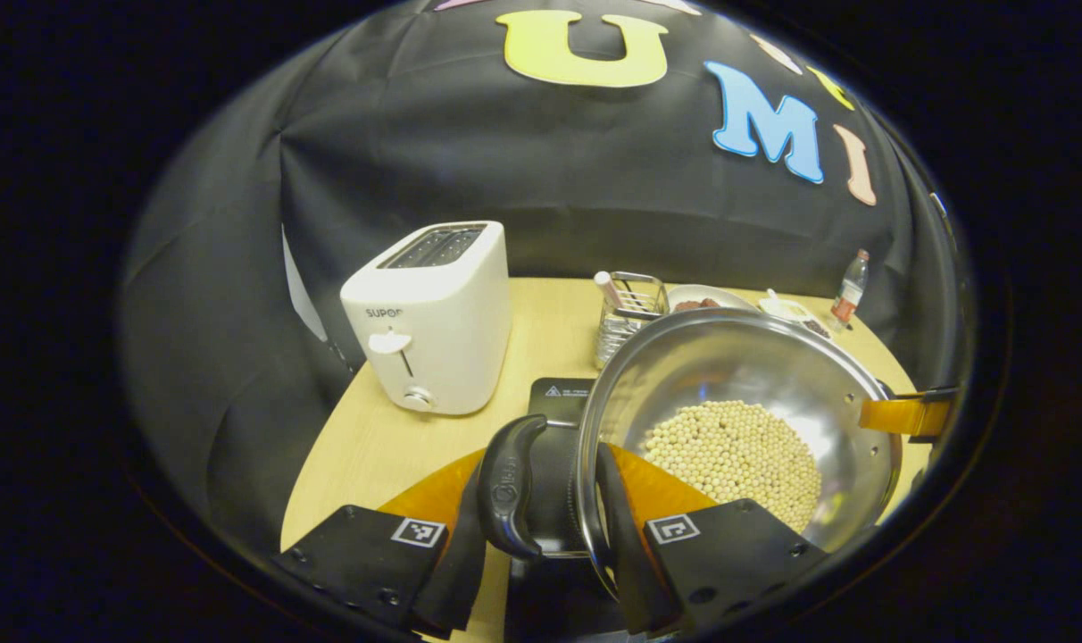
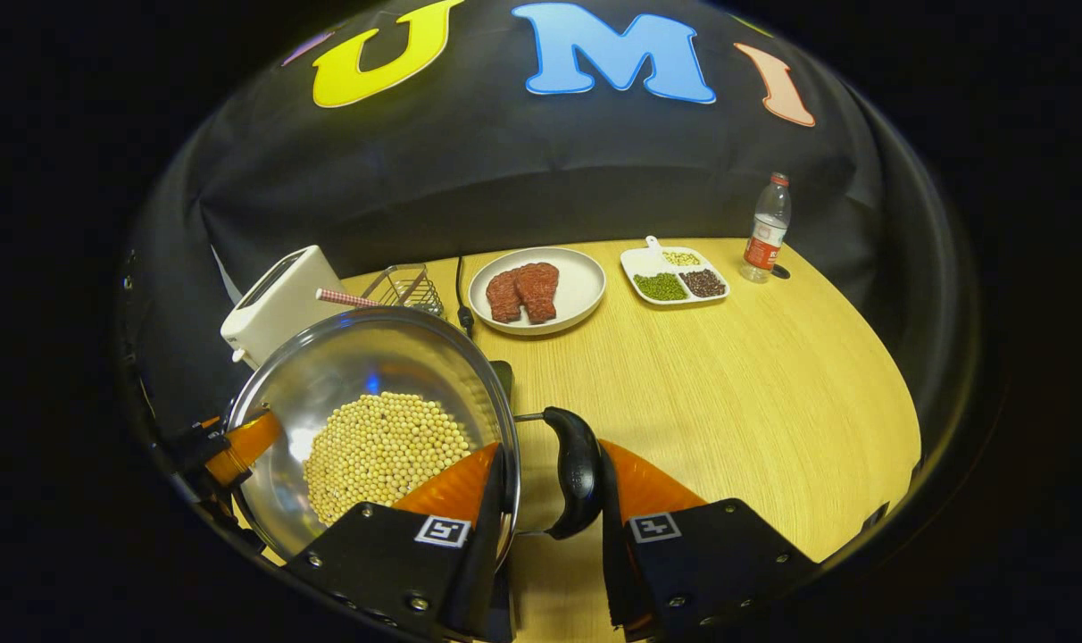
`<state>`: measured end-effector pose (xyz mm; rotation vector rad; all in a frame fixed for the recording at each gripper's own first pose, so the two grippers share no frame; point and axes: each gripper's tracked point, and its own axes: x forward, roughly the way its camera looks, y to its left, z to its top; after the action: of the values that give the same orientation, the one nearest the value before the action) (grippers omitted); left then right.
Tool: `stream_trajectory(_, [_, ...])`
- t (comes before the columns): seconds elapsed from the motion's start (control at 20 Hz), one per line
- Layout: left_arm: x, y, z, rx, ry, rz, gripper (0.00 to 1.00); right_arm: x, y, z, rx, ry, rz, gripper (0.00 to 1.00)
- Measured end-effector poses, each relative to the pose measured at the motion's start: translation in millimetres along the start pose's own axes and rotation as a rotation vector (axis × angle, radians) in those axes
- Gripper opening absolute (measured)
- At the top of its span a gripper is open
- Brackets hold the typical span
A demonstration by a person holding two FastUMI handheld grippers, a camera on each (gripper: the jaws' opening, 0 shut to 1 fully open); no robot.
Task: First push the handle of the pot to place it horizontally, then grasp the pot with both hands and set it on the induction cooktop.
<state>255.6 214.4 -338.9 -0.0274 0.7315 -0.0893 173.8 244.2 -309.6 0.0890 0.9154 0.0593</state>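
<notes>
Both grippers, left [image 1: 548, 527] and right [image 2: 550, 509], clamped the pot's [image 1: 737, 375] 2 handles; lift level so beans [image 2: 385, 451] stay in, then lower onto the cooktop [image 1: 559, 397] at 12 o'clock.

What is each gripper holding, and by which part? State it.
Both hold the steel pot of beans. The left gripper clamps one black side handle; the right gripper clamps the opposite black side handle.

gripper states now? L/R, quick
Left gripper: shut on the pot's left handle.
Right gripper: shut on the right handle, one finger inside the rim.
</notes>
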Motion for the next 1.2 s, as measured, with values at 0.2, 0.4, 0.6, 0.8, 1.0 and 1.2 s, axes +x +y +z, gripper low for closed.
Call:
stream_trajectory(0.2, [7, 7, -5, -0.011, 0.013, 0.002, 0.64, 6, 6, -2, -0.007, 0.009, -0.003, 0.5])
stream_trajectory(0.4, [12, 11, -6, -0.012, 0.012, -0.004, 0.65, 8, 7, -1, -0.014, 0.0, -0.01, 0.5])
stream_trajectory(0.6, [19, 11, -7, -0.002, 0.019, -0.003, 0.65, 12, 8, 0, -0.011, -0.001, -0.011, 0.5])
stream_trajectory(0.8, [19, 13, -6, 0.003, 0.013, 0.002, 0.67, 13, 8, 1, -0.017, -0.009, -0.007, 0.5])
stream_trajectory(1.0, [19, 17, -1, 0.057, -0.026, 0.058, 0.83, 11, 11, 3, -0.033, -0.035, 0.0, 0.57])
stream_trajectory(1.2, [-2, 11, 26, 0.07, -0.133, 0.072, 1.0, -3, 5, 25, -0.043, -0.131, -0.011, 1.0])
